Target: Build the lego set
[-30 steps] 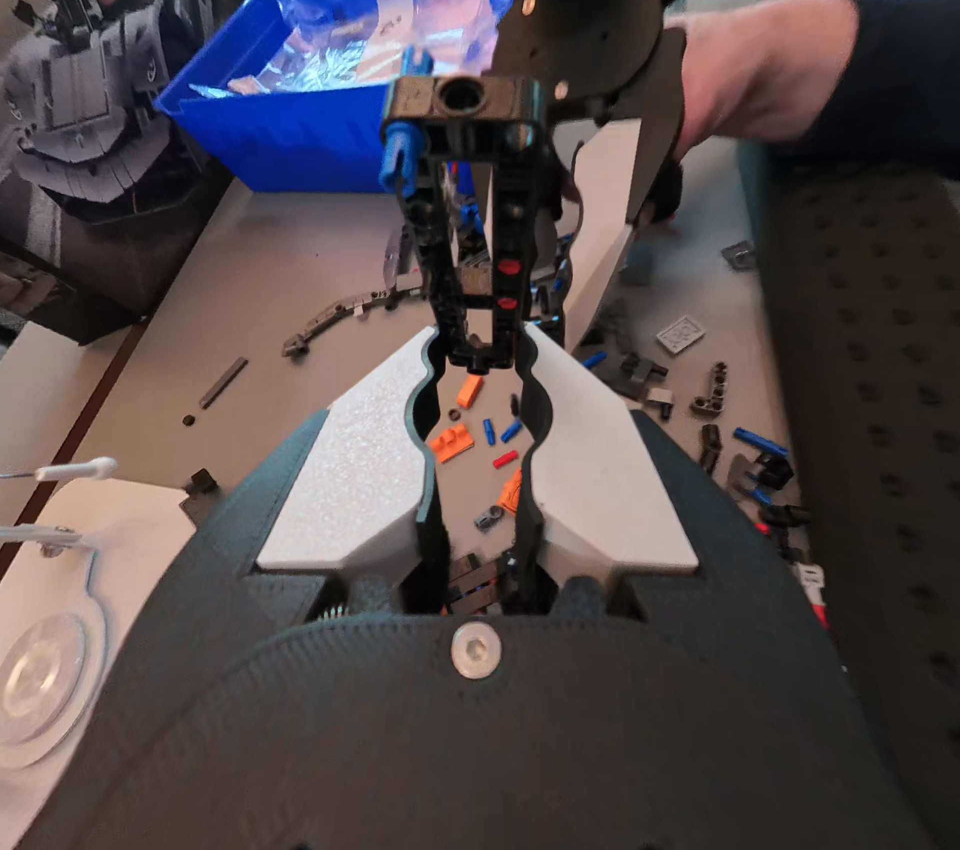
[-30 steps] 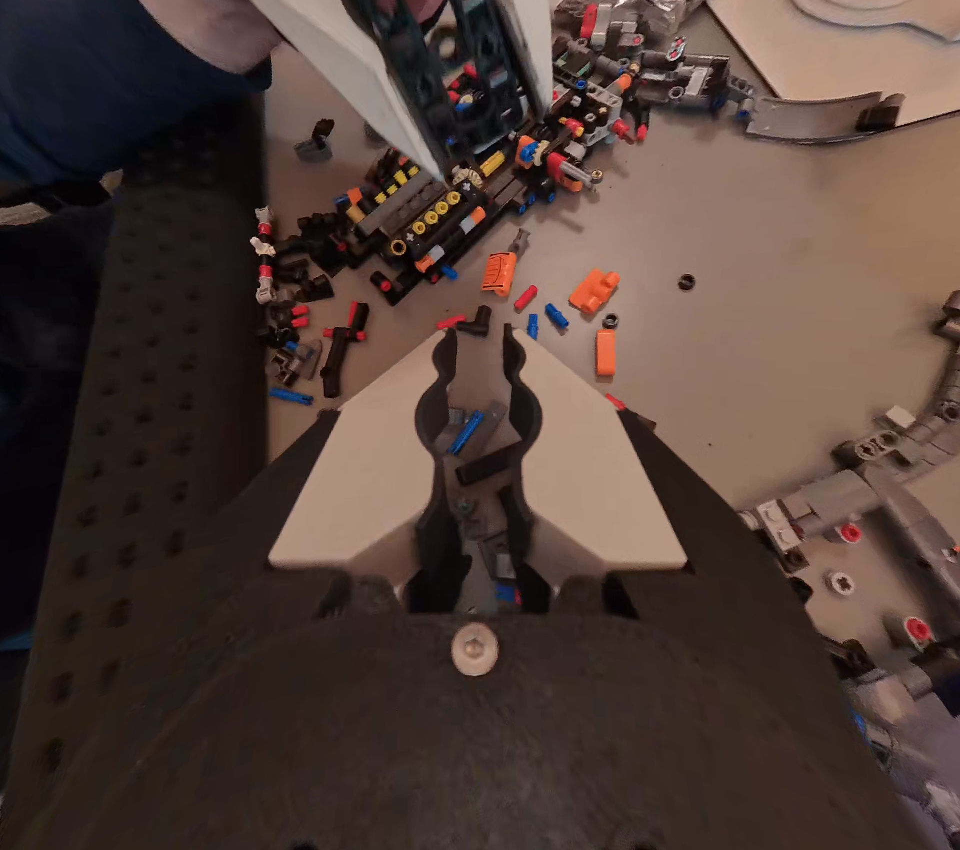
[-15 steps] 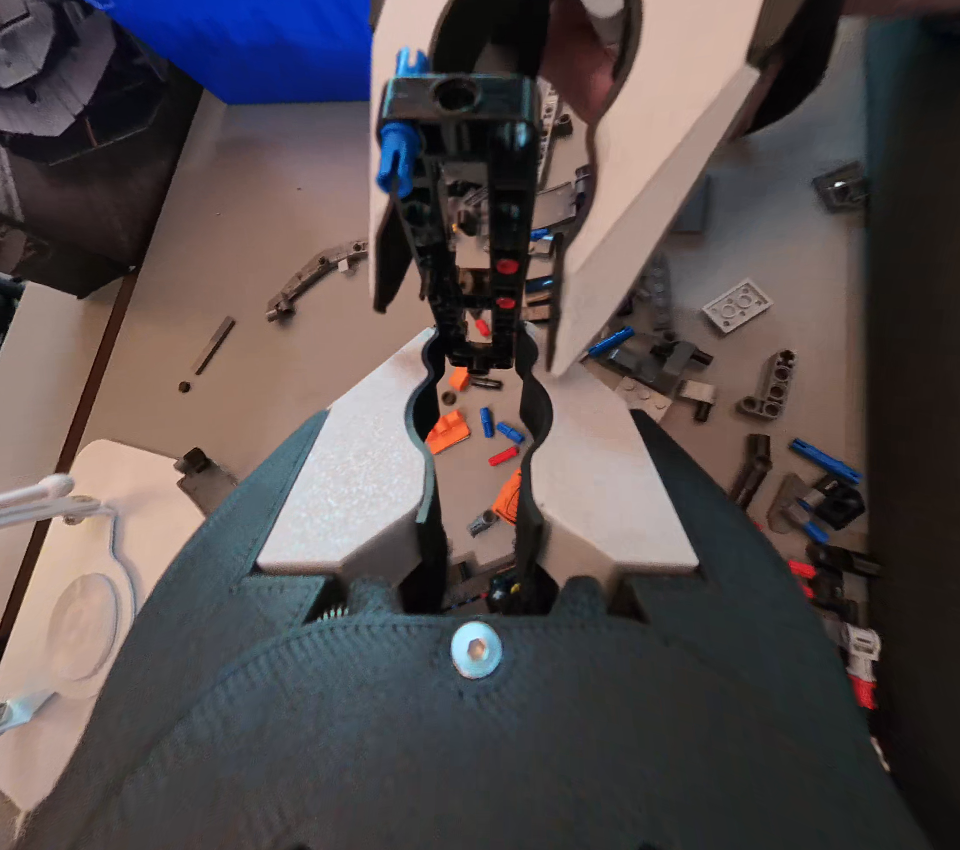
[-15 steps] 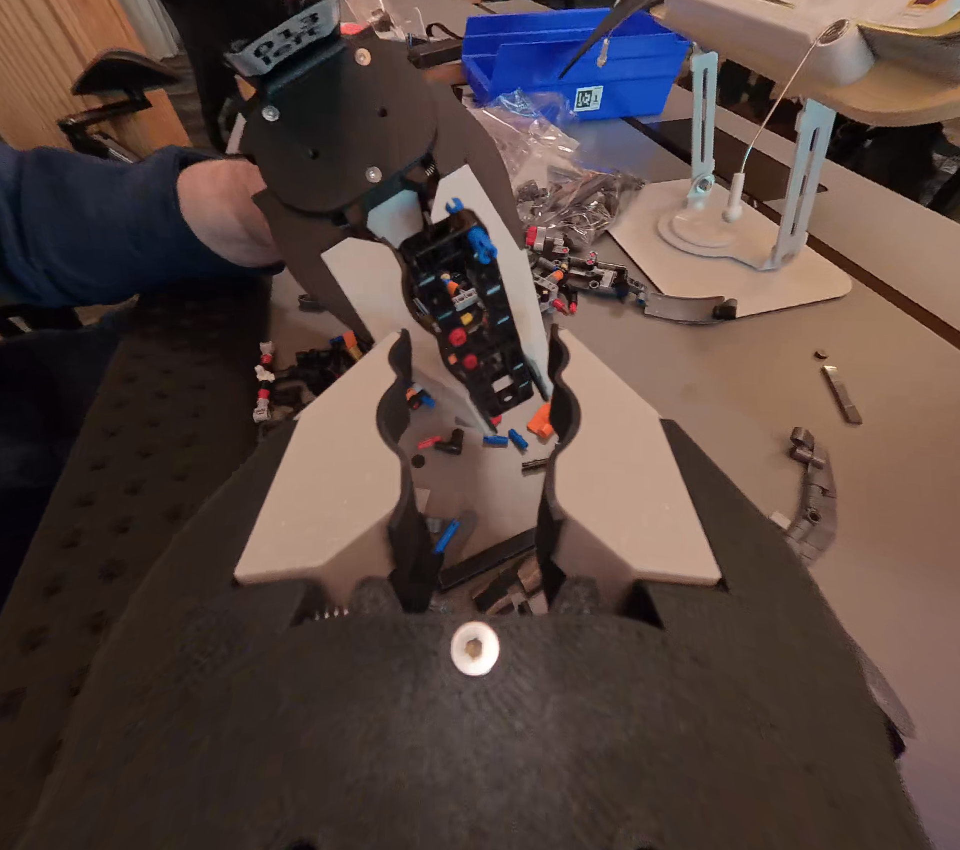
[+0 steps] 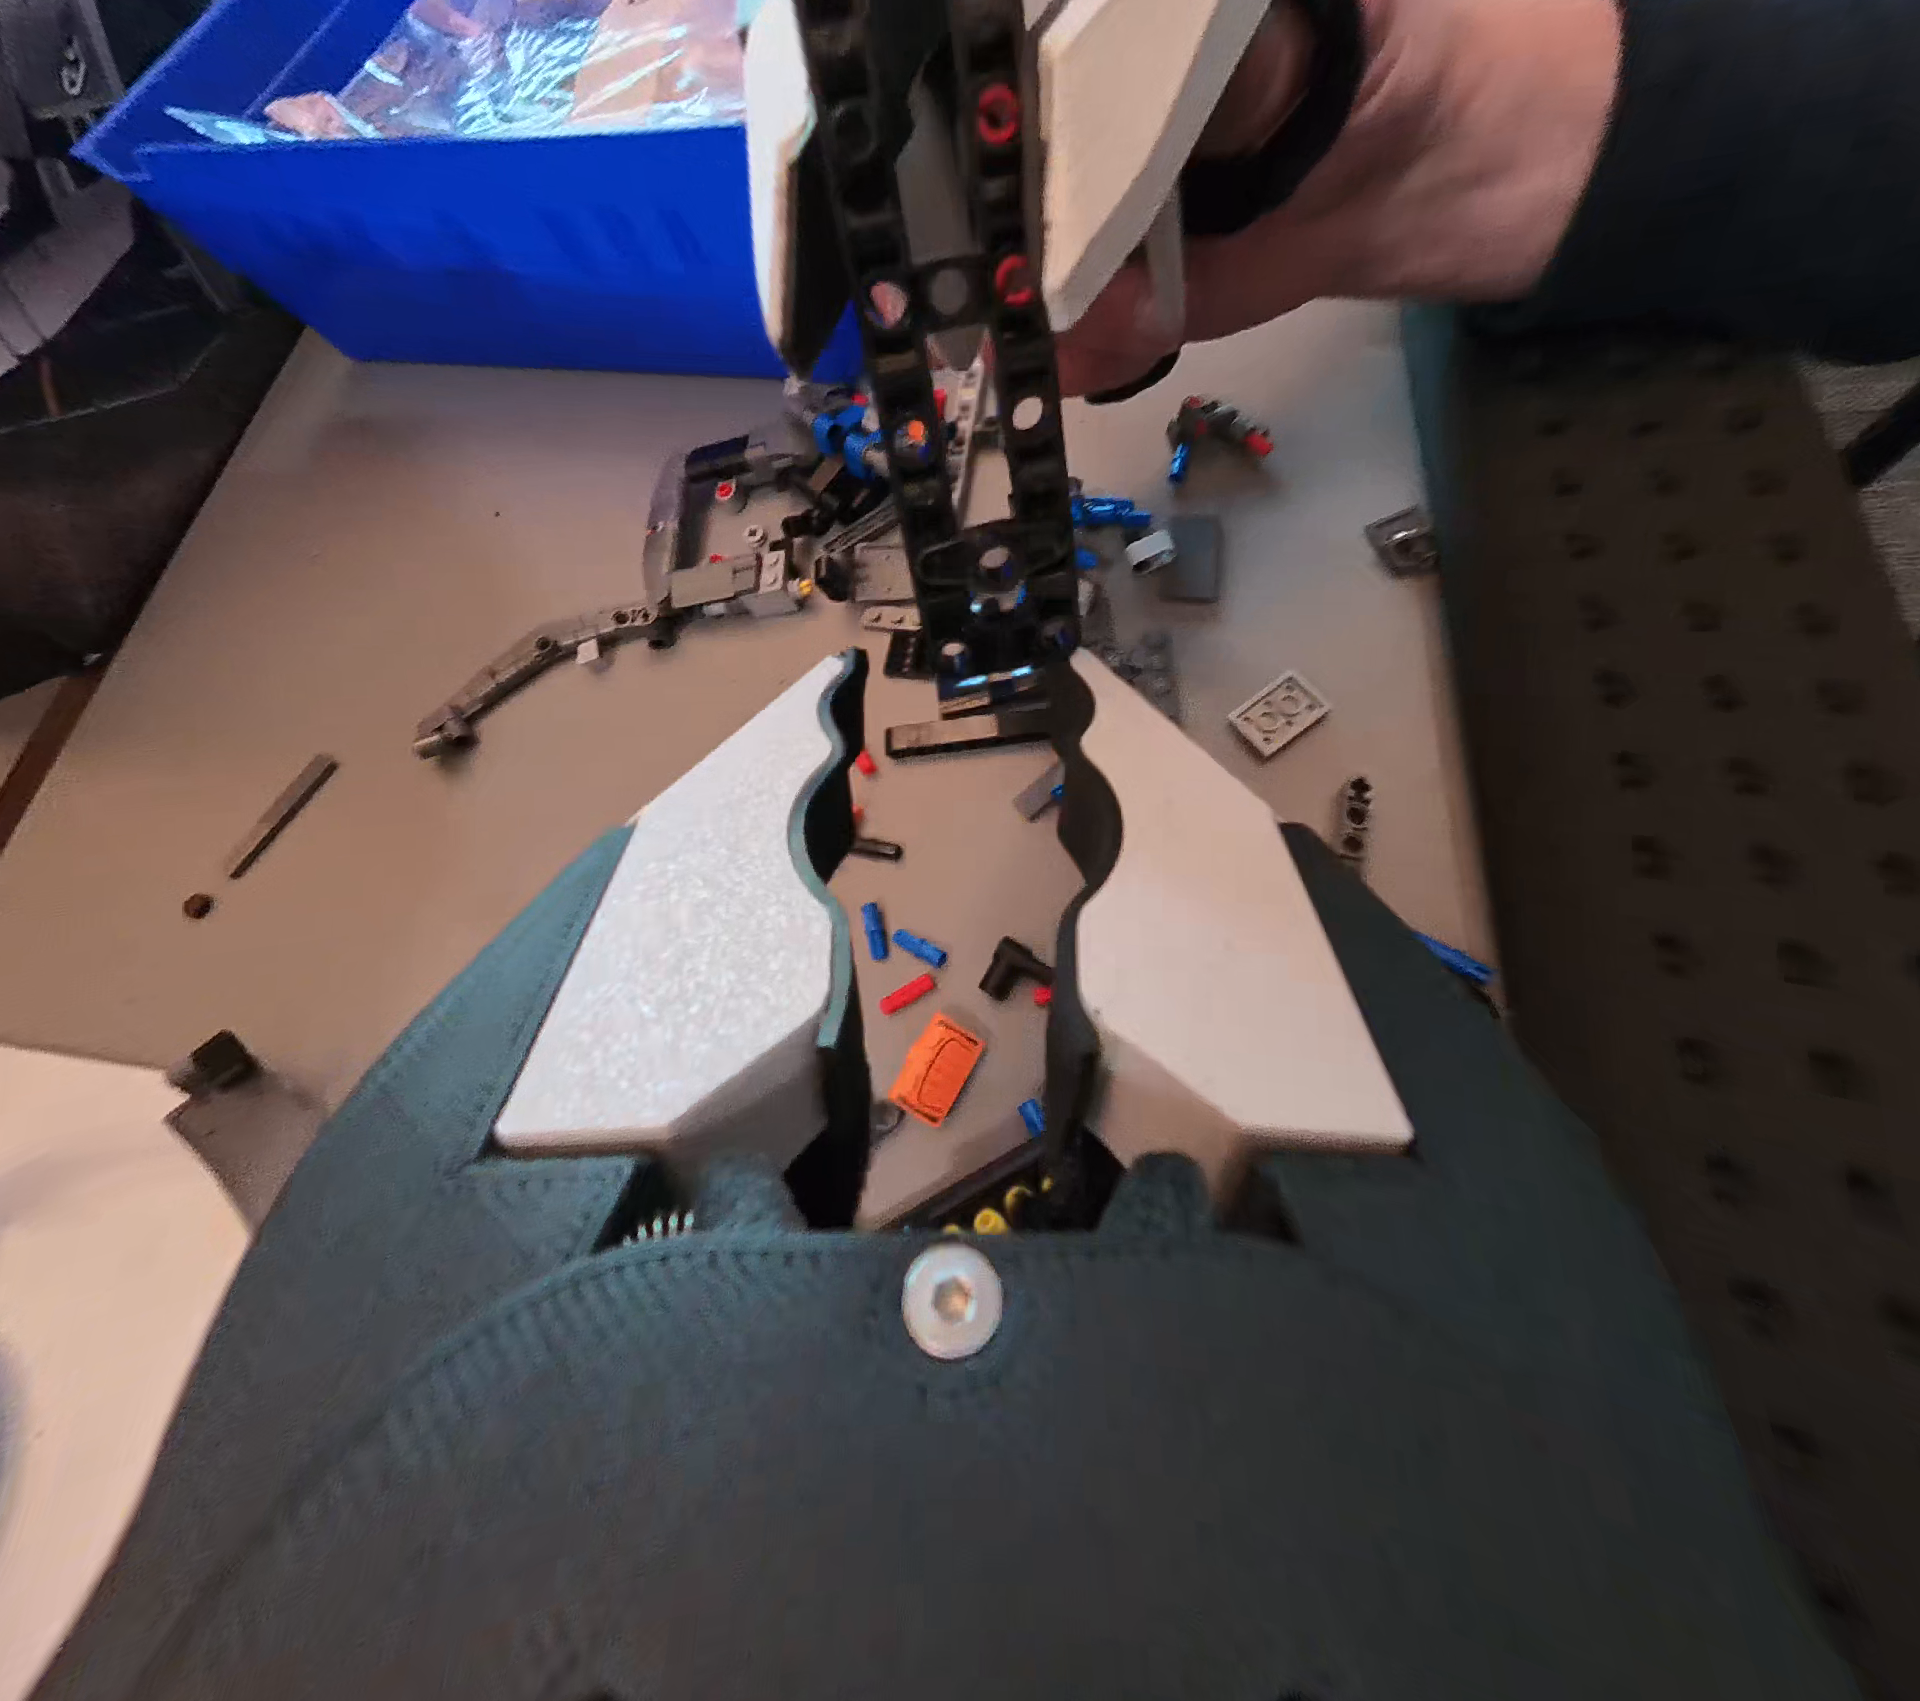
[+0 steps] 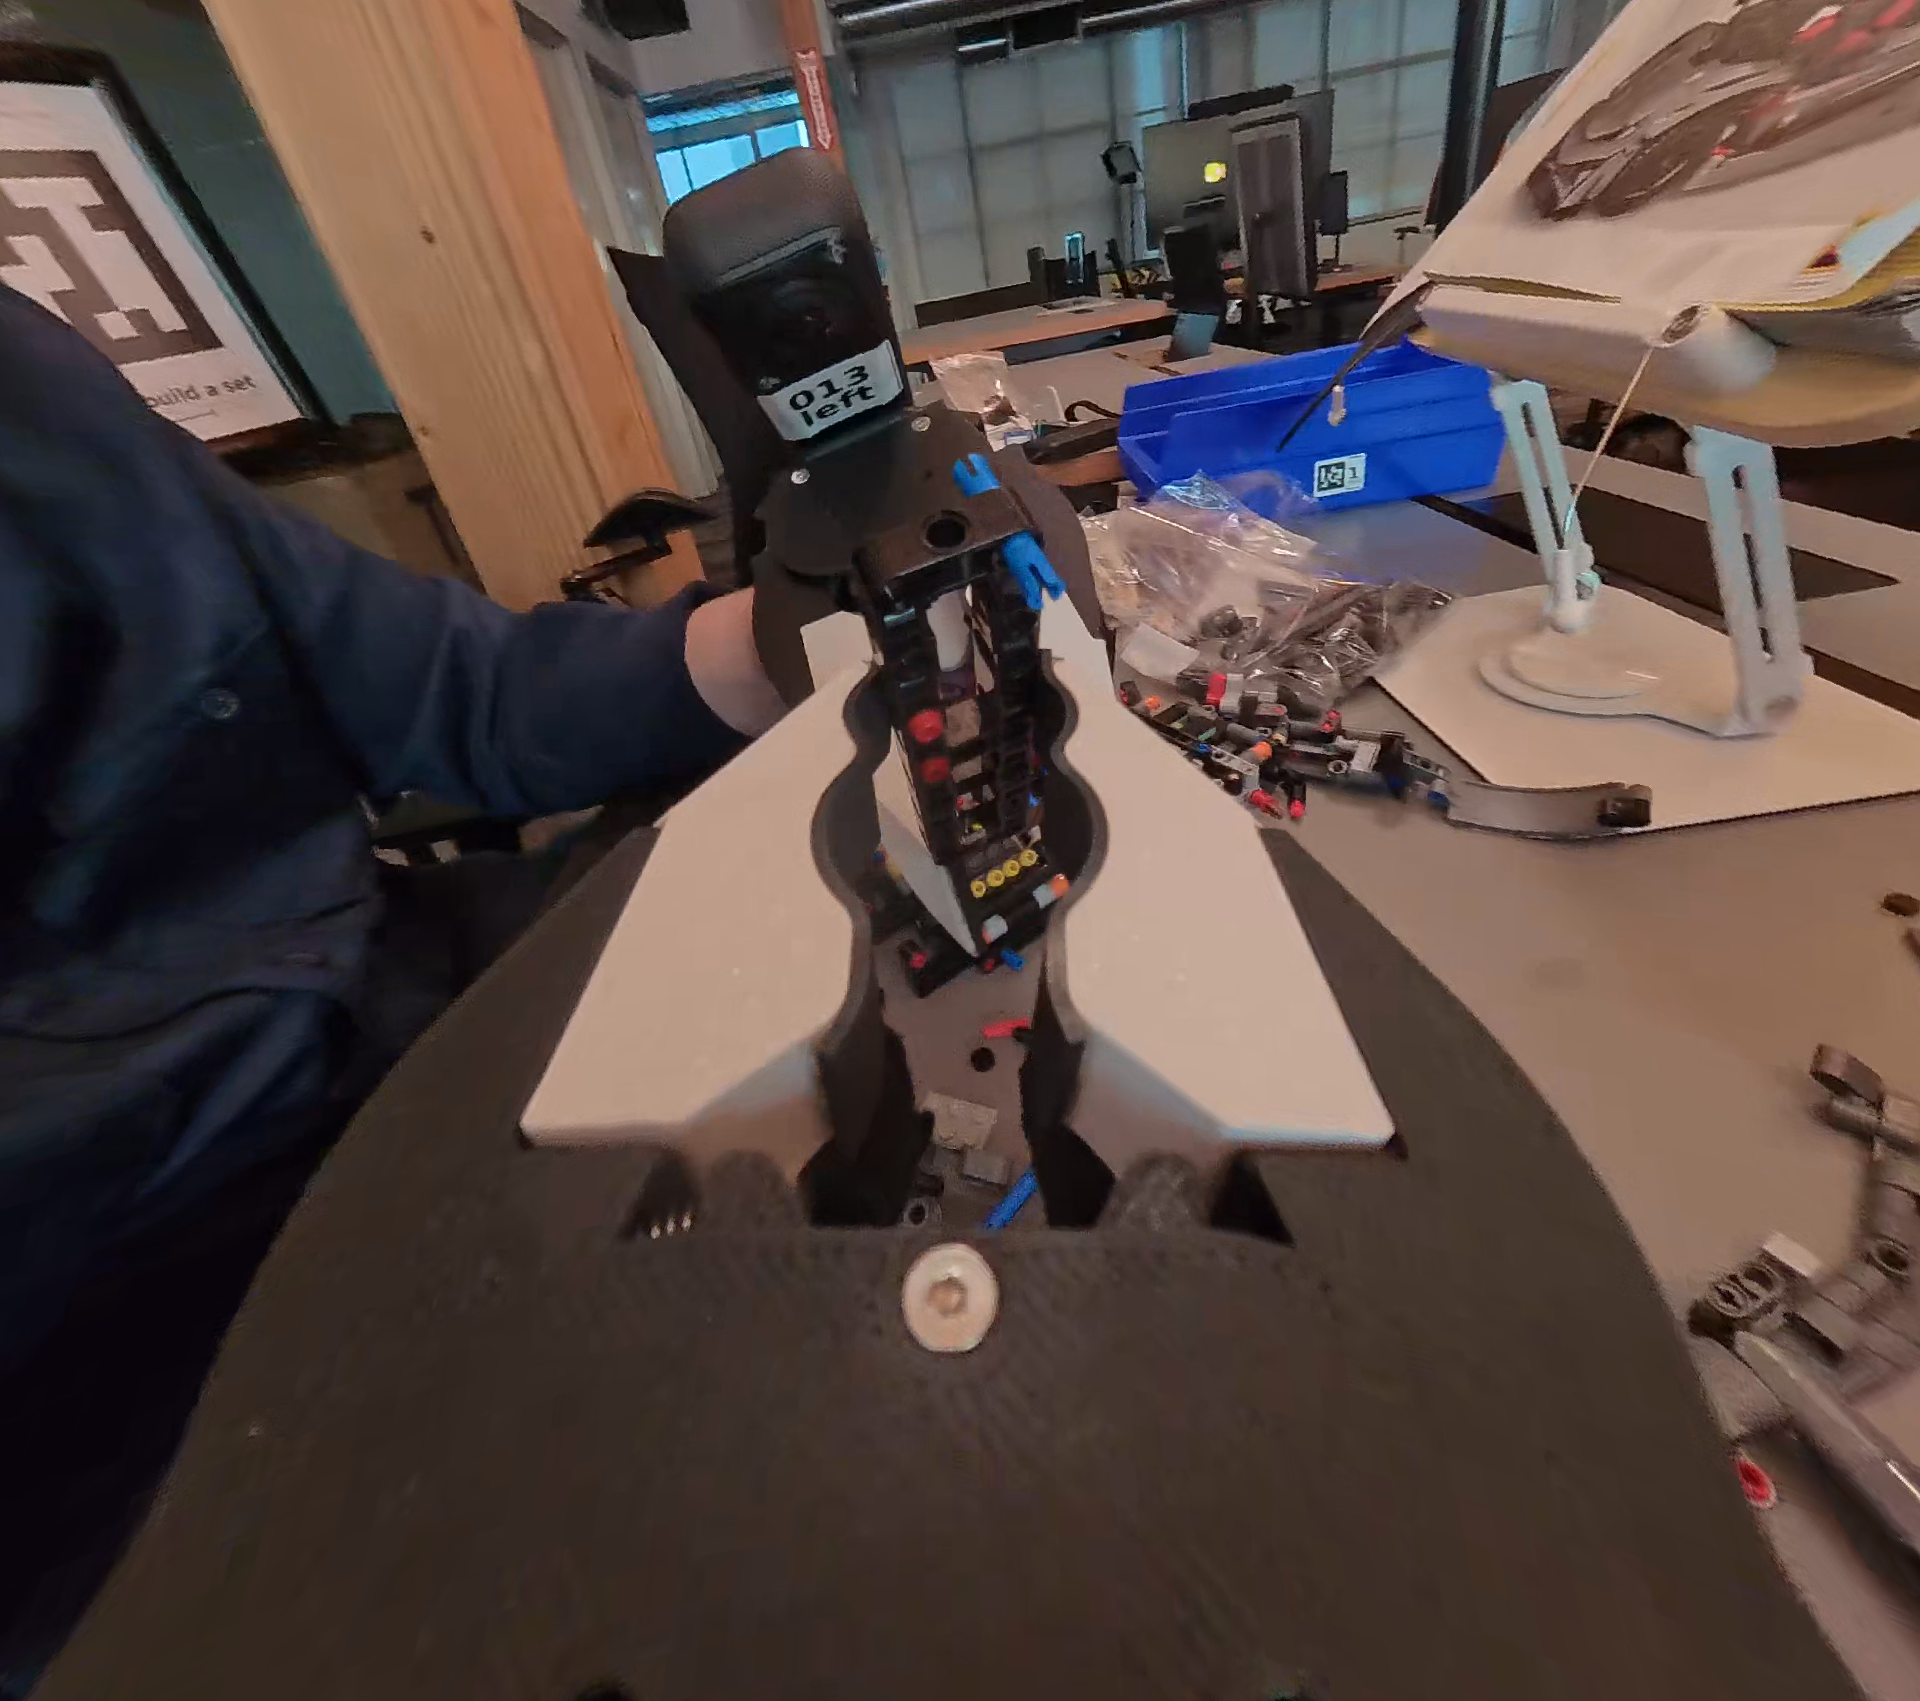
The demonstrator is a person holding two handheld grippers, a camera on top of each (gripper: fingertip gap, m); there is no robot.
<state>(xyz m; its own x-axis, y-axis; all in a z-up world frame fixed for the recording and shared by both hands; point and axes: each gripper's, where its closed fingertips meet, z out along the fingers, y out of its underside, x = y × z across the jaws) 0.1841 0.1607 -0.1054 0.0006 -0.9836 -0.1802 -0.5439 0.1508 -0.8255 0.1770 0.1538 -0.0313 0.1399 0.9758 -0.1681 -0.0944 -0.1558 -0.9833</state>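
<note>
Close in, left wrist view: left gripper (image 5: 966, 675) has its jaws parted a little wider than the foot of the black Technic frame (image 5: 914, 363). One finger touches the frame and the other stands just clear, so no grip there. Under the jaws on the grey table (image 5: 416, 612) lie an orange tile (image 5: 938, 1067) and loose blue and red pins (image 5: 914, 947). The frame rises upright above the table, out past the top edge. Higher up, the right gripper (image 6: 956, 675) is clamped on its two long beams, held by a person's hand (image 5: 1403, 124). Beyond sit a grey part-built assembly (image 5: 717, 550), then a blue bin (image 5: 468, 228). The right wrist view adds a bag of parts (image 6: 1247, 602) and an instruction booklet (image 6: 1714, 93) on a white stand (image 6: 1558, 664).
</note>
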